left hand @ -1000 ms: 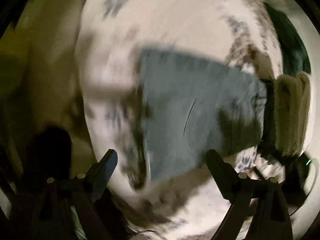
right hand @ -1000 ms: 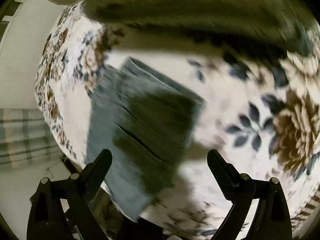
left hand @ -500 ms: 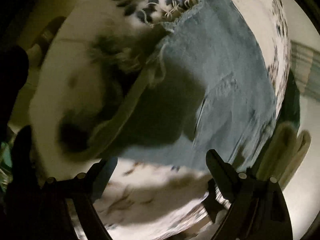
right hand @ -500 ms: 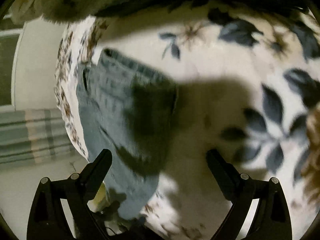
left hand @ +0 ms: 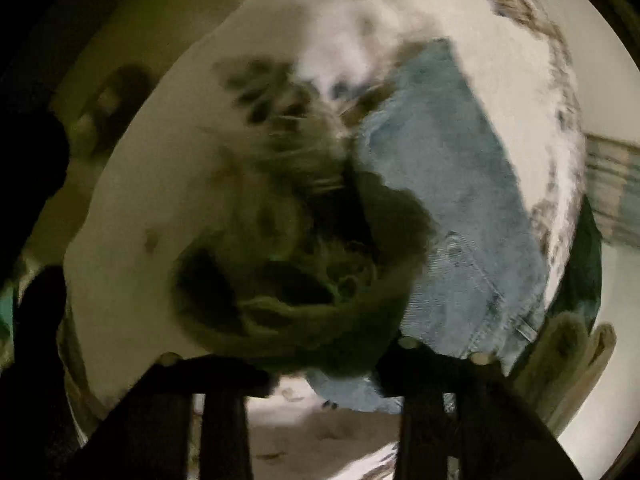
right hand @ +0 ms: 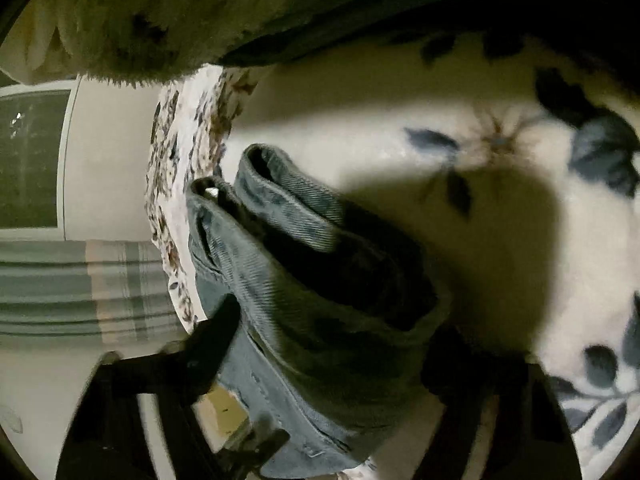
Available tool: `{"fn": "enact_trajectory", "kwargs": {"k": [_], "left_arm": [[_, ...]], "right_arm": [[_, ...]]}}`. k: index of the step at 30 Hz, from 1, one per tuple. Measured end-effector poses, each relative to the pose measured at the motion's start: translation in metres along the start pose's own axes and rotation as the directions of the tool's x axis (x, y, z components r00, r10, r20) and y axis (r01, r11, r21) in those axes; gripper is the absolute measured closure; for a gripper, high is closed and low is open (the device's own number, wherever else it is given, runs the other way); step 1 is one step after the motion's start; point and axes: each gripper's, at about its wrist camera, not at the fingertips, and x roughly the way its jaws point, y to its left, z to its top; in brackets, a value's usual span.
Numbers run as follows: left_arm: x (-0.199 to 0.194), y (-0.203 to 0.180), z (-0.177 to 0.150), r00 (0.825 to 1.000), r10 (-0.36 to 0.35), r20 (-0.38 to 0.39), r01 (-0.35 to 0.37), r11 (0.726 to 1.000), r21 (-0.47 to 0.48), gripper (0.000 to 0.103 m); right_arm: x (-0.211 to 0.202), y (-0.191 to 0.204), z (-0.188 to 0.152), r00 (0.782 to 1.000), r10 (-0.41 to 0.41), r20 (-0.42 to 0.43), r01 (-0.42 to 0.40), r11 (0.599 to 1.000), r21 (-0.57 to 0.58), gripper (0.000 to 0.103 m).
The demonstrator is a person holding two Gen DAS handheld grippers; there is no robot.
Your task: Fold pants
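left tool | now closed on jeans hem | right tool | dropped onto jeans

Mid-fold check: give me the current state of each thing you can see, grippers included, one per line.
jeans: folded into a stack of layers, lying on the bedspread near its edge
left gripper: low over the frayed end of the jeans, view blurred, jaws not readable
right gripper: fingers set either side of the folded edge, spread apart
floral bedspread: laid flat under the jeans
striped rug: flat on the floor
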Motion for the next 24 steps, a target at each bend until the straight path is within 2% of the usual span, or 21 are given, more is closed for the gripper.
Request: {"fn": "enact_trajectory", "kwargs": {"k": [2,5,11,15,17,18,20,24], "left_arm": [[-0.003,-0.013,0.008,1.0,-0.013,0.004,0.013,0.999,0.035,0.079],[-0.014,-0.026,0.016,1.0,-0.026,0.009,0.025,0.996,0.085,0.08],[-0.062,-0.042,0.017,0.998,-0.061,0.026,0.053,0.971,0.232,0.081],[-0.114,-0.071,0.019,0.996,-0.087,0.027,0.073,0.94,0.334,0.081],[-0.137,-0.072,0.018,0.995,-0.092,0.03,0.074,0.923,0.378,0.081],[-0.153,-0.087,0.017,0.994,-0.105,0.025,0.085,0.909,0.408,0.081],[-0.172,-0.097,0.012,0.993,-0.113,0.017,0.093,0.889,0.448,0.081],[-0.217,-0.146,-0.008,0.99,-0.143,-0.013,0.128,0.838,0.53,0.081]], "right_arm": [[-0.005,-0.005,-0.004,1.0,0.006,0.003,-0.006,1.0,0.006,0.058],[-0.015,0.002,-0.012,1.0,-0.01,0.012,0.01,1.0,-0.001,0.065],[-0.049,0.038,-0.029,0.999,-0.009,0.042,0.008,1.0,0.013,0.068],[-0.082,0.068,-0.042,0.999,0.011,0.05,-0.013,1.0,0.026,0.069],[-0.105,0.085,-0.05,0.998,0.026,0.063,-0.028,0.999,0.032,0.07],[-0.118,0.091,-0.054,0.997,0.036,0.07,-0.038,0.999,0.033,0.07],[-0.147,0.109,-0.06,0.994,0.055,0.096,-0.06,0.997,0.044,0.07],[-0.213,0.148,-0.062,0.98,0.099,0.17,-0.107,0.994,0.038,0.07]]}}
